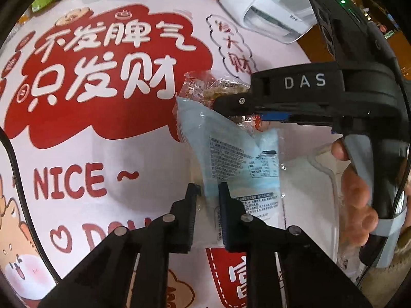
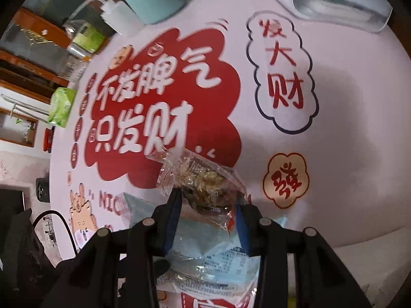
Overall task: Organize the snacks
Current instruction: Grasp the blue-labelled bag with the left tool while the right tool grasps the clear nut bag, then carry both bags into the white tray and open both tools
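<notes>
1. While both grippers work over it, the printed tablecloth [image 1: 108, 118], pale pink with red Chinese characters and the word NICE, fills almost the whole scene in both wrist views.
2. At the far right edge of the cloth stands a white appliance [image 1: 272, 12] with a clear compartment; further left along the far edge are a teal container [image 2: 154, 0] and a white squeeze bottle [image 2: 120, 15], and a green packet [image 2: 61, 107] lies at the cloth's left edge.
3. Nearer, the light blue snack packet [image 1: 231, 154] lies right of the cloth's centre, its printed back panel facing up.
4. The left gripper [image 1: 208, 197] has its fingers set either side of the near end of that blue packet, closed on the wrapper and pinching it.
5. Touching the blue packet's far end is a clear-wrapped snack [image 2: 200, 179] with red print and a brown, crumbly filling; it overlaps the blue wrapper's far edge.
6. The right gripper [image 2: 209, 200] reaches in from the right, one finger on each side of the clear-wrapped snack's near end, gripping it; in the left wrist view its upper finger lies across that packet.
7. A bare hand [image 1: 357, 184] holds the right gripper's grey handle at the near right.
</notes>
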